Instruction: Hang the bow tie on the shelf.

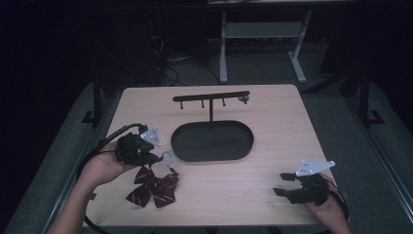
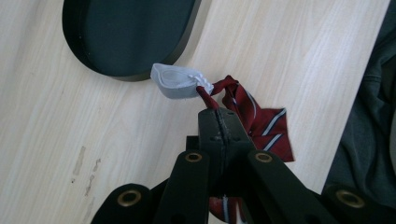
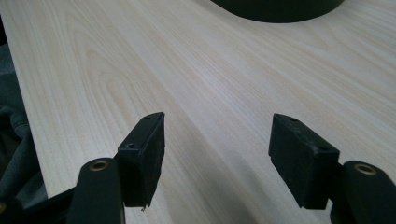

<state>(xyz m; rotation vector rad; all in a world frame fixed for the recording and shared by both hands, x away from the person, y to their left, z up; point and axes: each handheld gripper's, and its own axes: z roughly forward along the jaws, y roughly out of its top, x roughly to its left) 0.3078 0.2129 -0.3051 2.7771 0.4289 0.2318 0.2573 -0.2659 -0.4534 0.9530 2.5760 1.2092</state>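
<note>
Pale wooden tabletop (image 1: 272, 161) carried an oval black tray (image 1: 212, 141); just beside its edge, the left gripper (image 2: 218, 116) pinched the striped bow tie (image 2: 261, 126) by its strap, while the right gripper (image 3: 217, 154) gaped wide apart.

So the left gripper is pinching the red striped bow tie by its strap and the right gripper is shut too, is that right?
Not quite. The right gripper is open: the right gripper view shows its jaws wide apart over the bare table. The left gripper does pinch the red striped bow tie by its strap.
</note>
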